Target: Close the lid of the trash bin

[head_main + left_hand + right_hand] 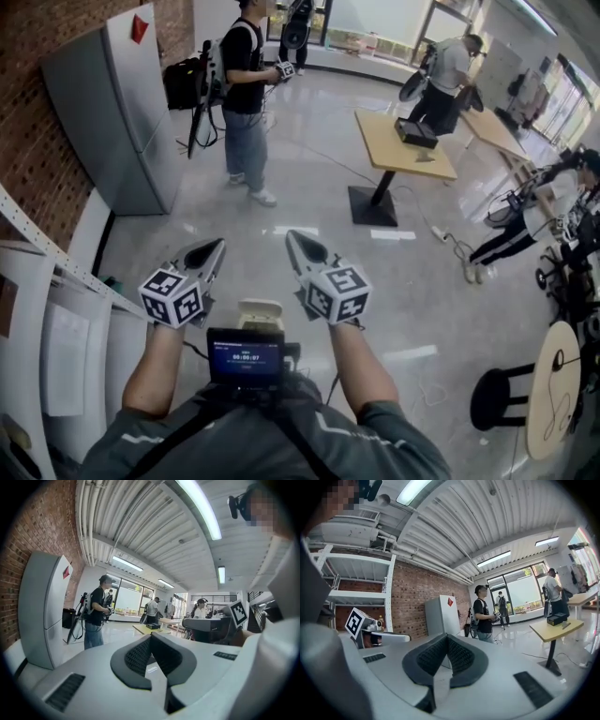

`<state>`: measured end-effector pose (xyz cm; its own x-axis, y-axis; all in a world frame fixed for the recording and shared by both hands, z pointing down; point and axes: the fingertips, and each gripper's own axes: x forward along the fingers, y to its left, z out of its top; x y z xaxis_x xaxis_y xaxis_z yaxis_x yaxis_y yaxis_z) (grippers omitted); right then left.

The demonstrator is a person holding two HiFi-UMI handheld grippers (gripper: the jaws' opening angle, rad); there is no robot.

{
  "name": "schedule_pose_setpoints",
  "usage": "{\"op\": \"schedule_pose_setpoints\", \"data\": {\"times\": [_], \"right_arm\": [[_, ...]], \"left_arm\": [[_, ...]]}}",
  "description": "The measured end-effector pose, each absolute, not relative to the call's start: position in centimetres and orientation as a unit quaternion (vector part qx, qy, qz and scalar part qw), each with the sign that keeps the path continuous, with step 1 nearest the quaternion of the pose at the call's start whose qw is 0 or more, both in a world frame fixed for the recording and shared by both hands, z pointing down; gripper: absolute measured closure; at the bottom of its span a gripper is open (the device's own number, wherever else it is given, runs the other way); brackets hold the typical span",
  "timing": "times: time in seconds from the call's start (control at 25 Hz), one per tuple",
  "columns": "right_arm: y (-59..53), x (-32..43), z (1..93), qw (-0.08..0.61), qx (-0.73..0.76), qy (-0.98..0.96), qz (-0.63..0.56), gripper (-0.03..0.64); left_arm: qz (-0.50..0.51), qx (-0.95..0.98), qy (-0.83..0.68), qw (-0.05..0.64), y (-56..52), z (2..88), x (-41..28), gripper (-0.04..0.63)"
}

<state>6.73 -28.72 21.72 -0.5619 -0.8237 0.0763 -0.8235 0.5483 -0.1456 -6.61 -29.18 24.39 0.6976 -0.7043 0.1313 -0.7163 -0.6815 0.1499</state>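
Note:
No trash bin that I can tell as such shows in any view. My left gripper (216, 247) is held in the air at waist height, pointing forward over the glossy floor. My right gripper (293, 238) hangs beside it, a hand's width to the right. Both are shut with nothing between the jaws. In the left gripper view the dark pads of the left gripper (151, 637) meet at their tips. The right gripper (446, 637) shows the same in its own view. A tall grey box (117, 117) with a red sticker stands by the brick wall, ahead on the left.
A person in black (246, 98) with a backpack stands ahead. A wooden table (403, 145) stands at centre right, with another person (448, 75) bending behind it. White shelving (42, 319) runs along my left. A black stool (497, 398) and round table (553, 389) are at right.

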Motion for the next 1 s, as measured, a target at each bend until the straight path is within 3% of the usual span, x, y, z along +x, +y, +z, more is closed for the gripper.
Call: {"op": "schedule_pose_setpoints", "data": {"times": [0.56,1.0], "right_arm": [[-32.4,5.5,31.6,-0.077,-0.475,0.855,-0.191,0.606],[-33.7,6.2,45.9,-0.161,-0.486,0.817,-0.264,0.606]], "left_arm": [[0.089,0.917,-0.346,0.179,-32.2,32.9,-5.4,0.601],[0.198,0.889,-0.338,0.239,-34.4,47.0,-4.9,0.6]]}}
